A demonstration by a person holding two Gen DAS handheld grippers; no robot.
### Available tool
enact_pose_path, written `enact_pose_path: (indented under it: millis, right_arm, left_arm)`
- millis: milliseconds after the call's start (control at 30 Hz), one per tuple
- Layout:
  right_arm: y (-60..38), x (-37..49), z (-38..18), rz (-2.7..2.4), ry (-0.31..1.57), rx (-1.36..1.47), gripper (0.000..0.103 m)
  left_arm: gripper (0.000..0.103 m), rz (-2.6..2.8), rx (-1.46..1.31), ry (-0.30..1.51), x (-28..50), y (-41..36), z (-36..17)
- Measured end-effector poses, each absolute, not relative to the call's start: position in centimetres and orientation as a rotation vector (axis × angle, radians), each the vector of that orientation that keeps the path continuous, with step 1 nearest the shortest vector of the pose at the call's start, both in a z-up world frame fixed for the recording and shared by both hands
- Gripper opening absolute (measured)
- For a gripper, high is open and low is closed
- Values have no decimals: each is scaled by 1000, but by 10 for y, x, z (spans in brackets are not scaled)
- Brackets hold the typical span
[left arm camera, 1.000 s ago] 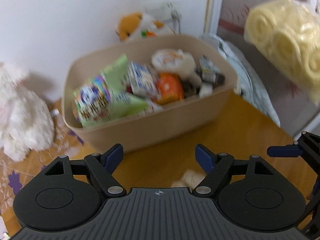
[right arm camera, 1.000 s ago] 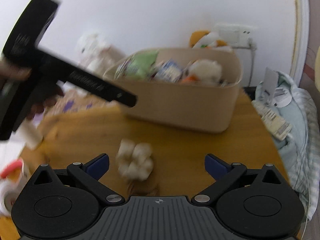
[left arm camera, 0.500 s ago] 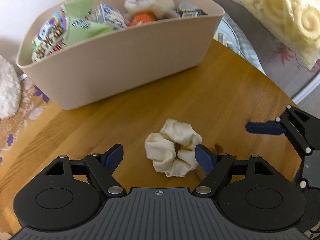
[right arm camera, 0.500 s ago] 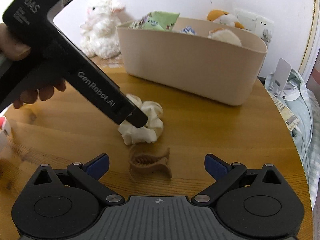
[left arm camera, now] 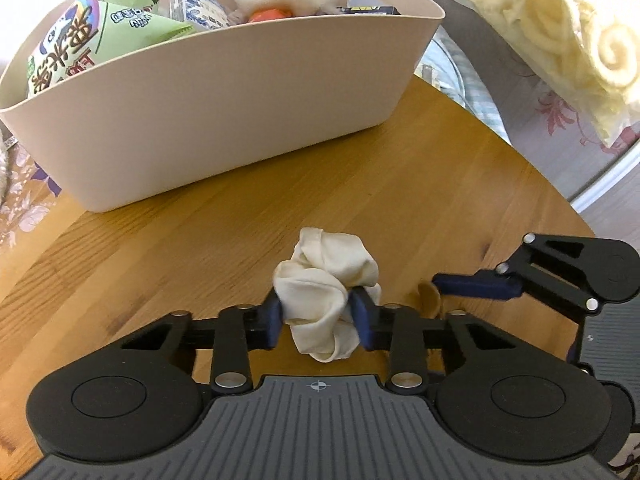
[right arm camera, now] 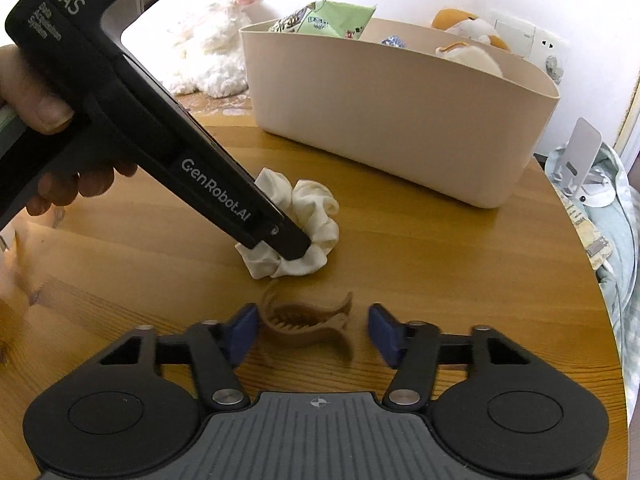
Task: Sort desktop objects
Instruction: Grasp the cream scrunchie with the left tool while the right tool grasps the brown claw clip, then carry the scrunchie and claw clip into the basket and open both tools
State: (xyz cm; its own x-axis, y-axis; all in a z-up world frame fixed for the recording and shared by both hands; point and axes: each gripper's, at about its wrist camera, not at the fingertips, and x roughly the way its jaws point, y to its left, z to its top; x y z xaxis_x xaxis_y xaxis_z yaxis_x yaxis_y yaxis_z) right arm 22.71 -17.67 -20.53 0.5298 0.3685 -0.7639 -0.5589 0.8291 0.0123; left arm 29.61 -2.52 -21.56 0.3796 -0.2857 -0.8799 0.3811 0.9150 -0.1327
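A cream scrunchie (left arm camera: pixel 328 280) (right arm camera: pixel 316 208) lies on the round wooden table (left arm camera: pixel 200 248). My left gripper (left arm camera: pixel 318 316) is closing, and its blue pads press the scrunchie from both sides. Just to the right lies a brown hair claw (right arm camera: pixel 308 320) (left arm camera: pixel 430 298). My right gripper (right arm camera: pixel 314 334) straddles the claw with its jaws closing; the left pad is at the claw and a small gap shows at the right pad. Behind both stands a beige bin (left arm camera: pixel 224 128) (right arm camera: pixel 400 120) full of snack packs and plush toys.
A white plush toy (right arm camera: pixel 212 52) sits behind the bin at the left, an orange one (right arm camera: pixel 468 24) behind it at the right. A bag of yellow rolls (left arm camera: pixel 560 40) hangs at upper right. The table's edge (right arm camera: pixel 580 260) curves close on the right, with bedding and a phone stand (right arm camera: pixel 580 152) beyond.
Both grippers have come down to the table. The left jaws went from wide to squeezing the scrunchie. The right jaws narrowed around the hair claw.
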Motion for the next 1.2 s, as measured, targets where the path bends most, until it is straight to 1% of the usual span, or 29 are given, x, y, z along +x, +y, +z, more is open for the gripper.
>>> enact_pose_path:
  millis: [100, 133, 233, 500, 700, 933, 1200]
  right_arm:
    - [-177, 229, -205, 566, 844, -251, 46]
    - [-177, 229, -205, 567, 845, -253, 46]
    - [-178, 227, -204, 563, 839, -266, 45]
    - [-190, 225, -194, 552, 810, -254, 45]
    - [-198, 228, -175, 548, 764, -250, 45]
    - [-216, 226, -149, 544, 697, -256, 45]
    - [-232, 251, -108, 522, 579, -261, 45]
  left_arm:
    - [20, -428, 77, 1111, 295, -26, -216]
    - [17, -428, 67, 1113, 295, -24, -216]
    - [15, -419, 53, 1118, 294, -21, -215]
    - [13, -387, 54, 1102, 283, -11, -202]
    - [13, -375, 54, 1062, 275, -11, -191]
    - [13, -351, 21, 996, 269, -9, -161]
    - [13, -326, 7, 905, 268, -6, -124]
